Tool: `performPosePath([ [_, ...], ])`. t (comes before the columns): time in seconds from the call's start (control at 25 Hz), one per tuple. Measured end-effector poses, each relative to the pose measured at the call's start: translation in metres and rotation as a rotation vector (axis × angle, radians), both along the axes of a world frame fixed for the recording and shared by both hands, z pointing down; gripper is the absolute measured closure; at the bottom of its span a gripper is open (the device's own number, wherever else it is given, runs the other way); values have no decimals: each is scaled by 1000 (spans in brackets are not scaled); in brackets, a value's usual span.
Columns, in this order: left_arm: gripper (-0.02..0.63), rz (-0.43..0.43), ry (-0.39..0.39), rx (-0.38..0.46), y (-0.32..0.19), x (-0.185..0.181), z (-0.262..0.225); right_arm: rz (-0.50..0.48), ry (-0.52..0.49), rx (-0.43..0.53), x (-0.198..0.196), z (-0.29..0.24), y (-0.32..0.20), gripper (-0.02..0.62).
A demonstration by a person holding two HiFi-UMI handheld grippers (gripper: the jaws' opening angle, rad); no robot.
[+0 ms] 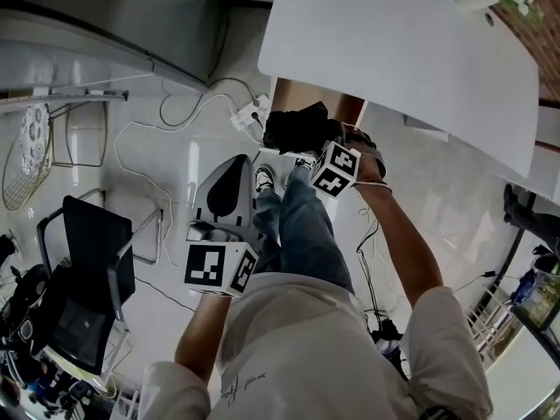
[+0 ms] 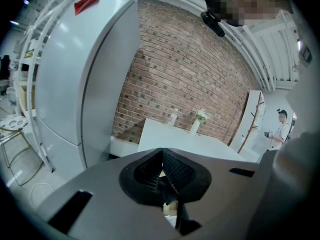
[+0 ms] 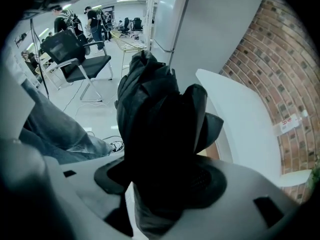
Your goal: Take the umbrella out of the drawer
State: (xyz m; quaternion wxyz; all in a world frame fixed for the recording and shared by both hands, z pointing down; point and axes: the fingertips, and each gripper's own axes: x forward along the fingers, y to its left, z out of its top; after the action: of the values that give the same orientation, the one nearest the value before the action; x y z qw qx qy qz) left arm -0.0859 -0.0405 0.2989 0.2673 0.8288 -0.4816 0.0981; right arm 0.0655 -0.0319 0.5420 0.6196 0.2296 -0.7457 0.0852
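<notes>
One white table [image 1: 394, 51] stands by brick wall [image 2: 185, 74]; right claw [image 3: 165, 184] grips umbrella [image 3: 155, 109].

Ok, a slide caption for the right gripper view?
Right gripper clamped on a folded black umbrella, beside the white table.

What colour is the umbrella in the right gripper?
Black. The umbrella shows best in the right gripper view.

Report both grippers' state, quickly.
Left gripper: shut, nothing between its jaws.
Right gripper: shut on the folded black fabric umbrella.
</notes>
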Motion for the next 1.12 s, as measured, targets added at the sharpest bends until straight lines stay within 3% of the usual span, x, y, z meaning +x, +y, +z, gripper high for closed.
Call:
performPosePath([
  [1.12,588,76,8,35,14,15,-39,208,-161,42,4,-88,19,311],
])
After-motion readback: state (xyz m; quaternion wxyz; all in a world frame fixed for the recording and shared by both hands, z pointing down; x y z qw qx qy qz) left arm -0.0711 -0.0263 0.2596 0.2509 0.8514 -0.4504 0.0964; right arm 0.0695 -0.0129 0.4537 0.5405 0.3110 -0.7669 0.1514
